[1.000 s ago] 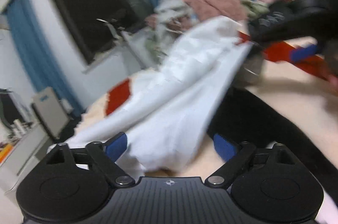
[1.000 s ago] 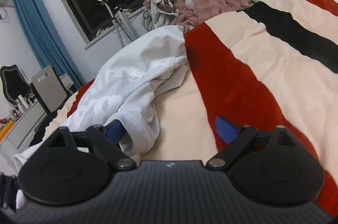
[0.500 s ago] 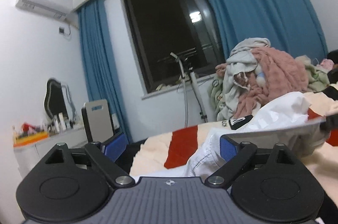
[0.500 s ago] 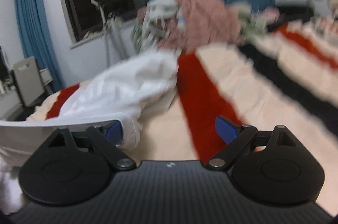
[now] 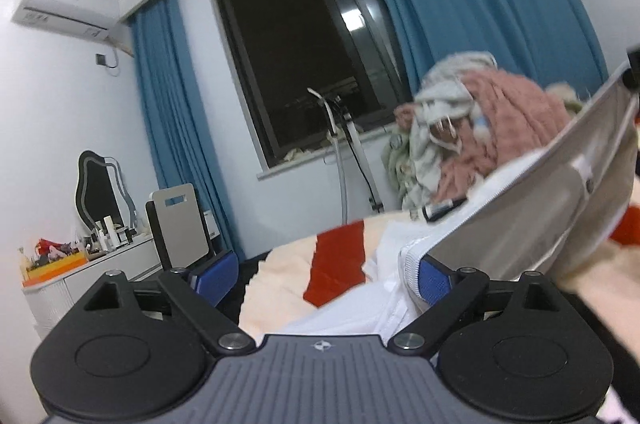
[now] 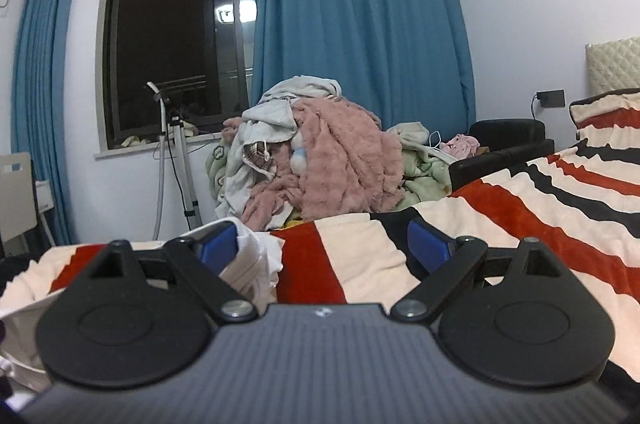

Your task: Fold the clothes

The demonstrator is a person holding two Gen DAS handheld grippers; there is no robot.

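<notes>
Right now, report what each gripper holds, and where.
Nothing pinched: the white garment's hem hangs hooked on one finger of the left gripper, whose jaws have just been opening, and of the right gripper.

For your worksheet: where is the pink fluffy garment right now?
In the right wrist view the pink garment sits centre frame in the clothes pile beyond the striped blanket, before the blue curtain.

Fleecy, soft-napped striped blanket (image 6: 500, 224) covers the bed; smooth, thin white garment (image 5: 520, 216) with a ribbed knit hem; shaggy pink plush throw (image 6: 348, 160) on the pile; matt pleated blue curtains (image 6: 360, 24); glossy dark window glass (image 5: 304, 64).
</notes>
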